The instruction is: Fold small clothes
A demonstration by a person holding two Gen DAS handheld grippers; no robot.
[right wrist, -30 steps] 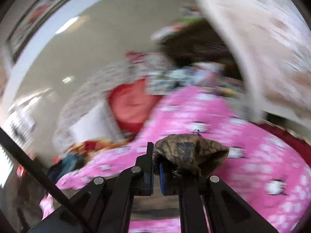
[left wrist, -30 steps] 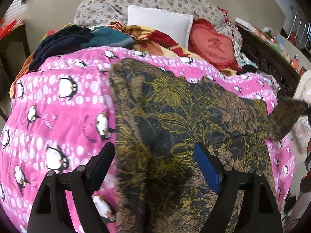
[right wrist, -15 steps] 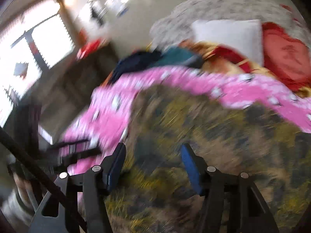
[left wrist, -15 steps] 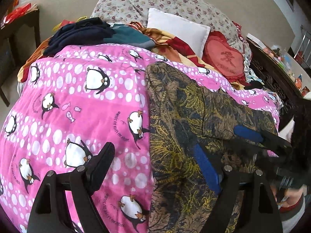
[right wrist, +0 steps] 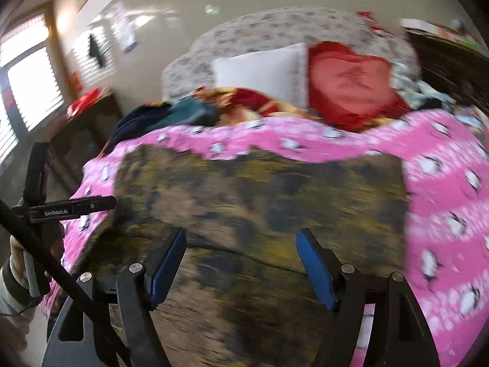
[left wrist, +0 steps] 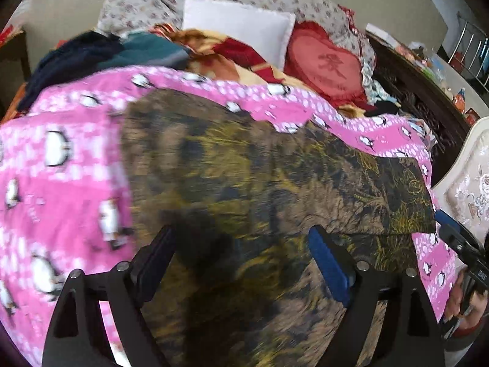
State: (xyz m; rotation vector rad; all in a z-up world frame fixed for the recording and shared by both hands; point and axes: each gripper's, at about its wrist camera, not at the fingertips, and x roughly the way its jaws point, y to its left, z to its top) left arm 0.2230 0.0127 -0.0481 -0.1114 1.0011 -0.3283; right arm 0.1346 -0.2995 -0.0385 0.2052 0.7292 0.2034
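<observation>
1. Two black two-finger grippers with blue pads hovered over the bed, the left gripper (left wrist: 241,260) and the right gripper (right wrist: 241,263), each with its jaws standing wide apart and nothing between them.
2. The dark brown garment with a yellow leaf print (left wrist: 244,183) lay spread on the pink penguin-patterned quilt (left wrist: 61,168), directly ahead of and beneath both pairs of jaws.
3. It looked already folded once: an upper layer ended in a straight edge just beyond the jaws, with a lower layer running on towards the person.
4. Its long axis ran crosswise to the jaws, from one gripper's side to the other.
5. In the left view the right gripper sat at the garment's right end; in the right view the left gripper sat at its left end, so each was nearest its own end.
6. I judged the next fold would need one end carried across towards the other; which arm would lead, I could not tell.
7. Behind the garment, well apart from the jaws, sat a white square pillow (left wrist: 238,27) and a red heart-shaped cushion (left wrist: 327,64).
</observation>
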